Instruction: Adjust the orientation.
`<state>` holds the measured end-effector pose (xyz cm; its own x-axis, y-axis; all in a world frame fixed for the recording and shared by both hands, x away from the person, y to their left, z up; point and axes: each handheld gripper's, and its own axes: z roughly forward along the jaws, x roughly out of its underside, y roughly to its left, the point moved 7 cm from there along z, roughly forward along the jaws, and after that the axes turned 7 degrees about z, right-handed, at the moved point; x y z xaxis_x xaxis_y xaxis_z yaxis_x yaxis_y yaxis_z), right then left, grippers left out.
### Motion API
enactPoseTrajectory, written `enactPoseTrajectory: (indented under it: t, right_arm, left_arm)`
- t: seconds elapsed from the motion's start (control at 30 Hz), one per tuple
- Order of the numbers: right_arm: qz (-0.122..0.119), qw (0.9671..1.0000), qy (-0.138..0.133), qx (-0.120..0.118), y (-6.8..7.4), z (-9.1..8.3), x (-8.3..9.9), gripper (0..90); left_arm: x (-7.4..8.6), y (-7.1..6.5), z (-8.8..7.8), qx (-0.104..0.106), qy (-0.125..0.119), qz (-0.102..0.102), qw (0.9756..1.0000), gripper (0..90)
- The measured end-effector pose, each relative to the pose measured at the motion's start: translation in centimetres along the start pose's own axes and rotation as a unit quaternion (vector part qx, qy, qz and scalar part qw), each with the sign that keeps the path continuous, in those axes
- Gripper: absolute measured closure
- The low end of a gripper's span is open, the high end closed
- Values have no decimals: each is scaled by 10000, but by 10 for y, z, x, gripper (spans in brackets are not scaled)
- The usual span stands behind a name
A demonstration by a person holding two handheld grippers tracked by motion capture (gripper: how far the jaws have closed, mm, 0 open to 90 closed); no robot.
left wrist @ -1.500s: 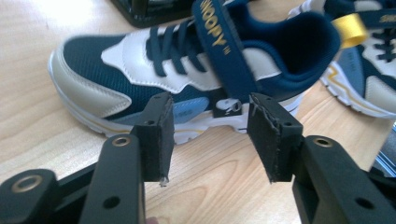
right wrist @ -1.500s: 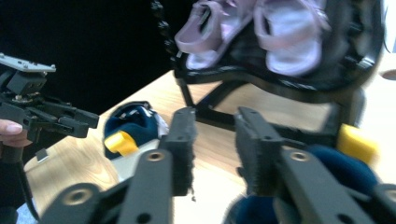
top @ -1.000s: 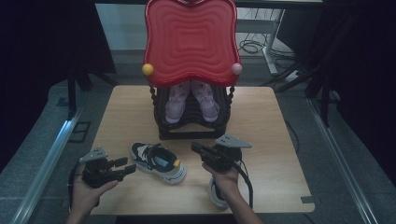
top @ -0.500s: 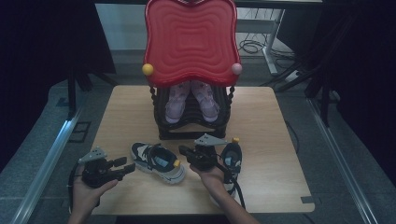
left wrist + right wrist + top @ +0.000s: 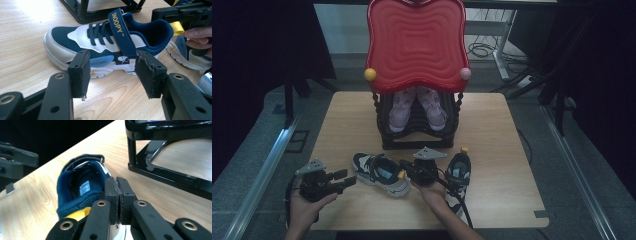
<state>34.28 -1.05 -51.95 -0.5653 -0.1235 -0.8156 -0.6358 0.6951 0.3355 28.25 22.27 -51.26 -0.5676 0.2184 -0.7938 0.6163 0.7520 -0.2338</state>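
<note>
Navy-and-white sneaker (image 5: 107, 47) lies on the table (image 5: 512, 150) in front of the black rack (image 5: 419, 127), its mate (image 5: 457, 172) just right. It looks light, soft upper, stiff sole; take it at the padded heel collar. Your right gripper (image 5: 116, 195), jaws pressed together and empty, has dropped toward that heel since the earlier frame. Left gripper (image 5: 111, 72) hangs spread, empty.

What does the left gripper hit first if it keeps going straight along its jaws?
Most likely the side of the navy and white sneaker: the left gripper has its open jaws framing the shoe's midsection, with bare table between. Depth is hard to judge.
</note>
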Motion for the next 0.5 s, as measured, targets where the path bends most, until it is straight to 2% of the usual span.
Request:
enactPoseTrajectory:
  t: [0.2, 0.3, 0.4, 0.5]
  right_arm:
    - [-98, 9999, 79, 112, -2, 3, 6, 887]
    - [-115, 9999, 25, 60, 4, -1, 7, 888]
    - [-260, 9996, 35, 86, 12, -4, 10, 892]
    - [-267, 9996, 103, -3, 18, -4, 16, 892]
  left_arm:
    - [2, 2, -1, -20, 7, -31, 10000, 460]
    - [0, 2, -4, 55, -74, -66, 9999, 461]
    - [-1, 3, -8, 42, -121, -95, 9999, 460]
    - [-1, 4, -10, 31, -141, -110, 9998, 460]
